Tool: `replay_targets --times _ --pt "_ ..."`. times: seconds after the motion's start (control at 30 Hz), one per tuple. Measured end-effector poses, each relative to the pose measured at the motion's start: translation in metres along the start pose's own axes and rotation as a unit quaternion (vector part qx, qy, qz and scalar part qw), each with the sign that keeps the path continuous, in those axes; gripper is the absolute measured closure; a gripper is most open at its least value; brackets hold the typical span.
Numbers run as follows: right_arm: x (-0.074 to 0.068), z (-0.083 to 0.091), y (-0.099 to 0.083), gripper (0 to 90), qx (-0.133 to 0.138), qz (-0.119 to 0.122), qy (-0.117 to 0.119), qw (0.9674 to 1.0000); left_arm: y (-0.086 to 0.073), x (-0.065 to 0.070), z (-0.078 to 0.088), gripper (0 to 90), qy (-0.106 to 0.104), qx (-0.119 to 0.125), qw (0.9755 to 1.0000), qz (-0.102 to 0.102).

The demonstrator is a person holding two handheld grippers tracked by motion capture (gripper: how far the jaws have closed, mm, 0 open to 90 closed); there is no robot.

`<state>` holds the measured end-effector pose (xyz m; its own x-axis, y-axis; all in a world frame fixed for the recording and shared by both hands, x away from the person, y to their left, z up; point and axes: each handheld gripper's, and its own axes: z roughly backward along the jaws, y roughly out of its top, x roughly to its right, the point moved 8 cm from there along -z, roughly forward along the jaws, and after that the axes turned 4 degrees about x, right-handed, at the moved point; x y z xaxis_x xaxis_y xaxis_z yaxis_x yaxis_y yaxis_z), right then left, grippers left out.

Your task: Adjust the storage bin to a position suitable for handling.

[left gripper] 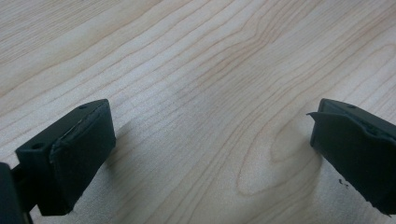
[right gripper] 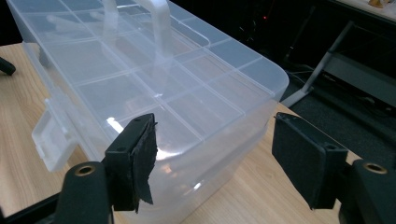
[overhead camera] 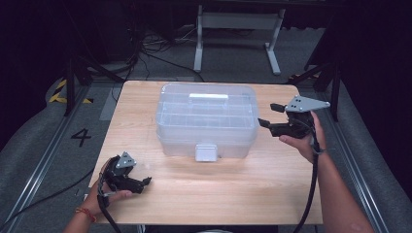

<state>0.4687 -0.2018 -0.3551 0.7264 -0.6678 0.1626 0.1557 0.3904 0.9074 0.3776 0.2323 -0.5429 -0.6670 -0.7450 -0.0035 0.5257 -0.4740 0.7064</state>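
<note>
One clear box (overhead camera: 206, 121), two open tools

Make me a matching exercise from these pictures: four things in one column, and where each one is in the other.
Things:
1. clear plastic box
2. left gripper
3. right gripper
4. white latch

Places:
A. at the box's right end, jaws open
B. middle of the wooden table
C. low over the table's near left corner, jaws open
D. on the box's near side

Pairs: 1-B, 2-C, 3-A, 4-D
</note>
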Motion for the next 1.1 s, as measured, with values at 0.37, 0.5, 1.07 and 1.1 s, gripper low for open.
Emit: replay_targets --times 0.37,0.5,1.07,1.1 --pt "-0.004 -0.018 0.012 31.9 0.002 -0.001 0.012 0.9999 0.0 0.0 0.0 0.5 0.0 0.0 1.0 0.0" --pt "-0.005 -0.025 0.015 32.0 0.001 -0.001 0.015 0.9999 0.0 0.0 0.0 0.5 0.0 0.0 1.0 0.001" --pt "-0.007 -0.052 0.03 34.1 -0.017 0.004 0.022 0.9996 0.0 0.0 0.0 0.5 -0.001 0.0 1.0 0.001" --pt "-0.007 -0.054 0.032 34.3 -0.017 0.005 0.022 0.9996 0.0 0.0 0.0 0.5 0.0 0.0 1.0 0.001"
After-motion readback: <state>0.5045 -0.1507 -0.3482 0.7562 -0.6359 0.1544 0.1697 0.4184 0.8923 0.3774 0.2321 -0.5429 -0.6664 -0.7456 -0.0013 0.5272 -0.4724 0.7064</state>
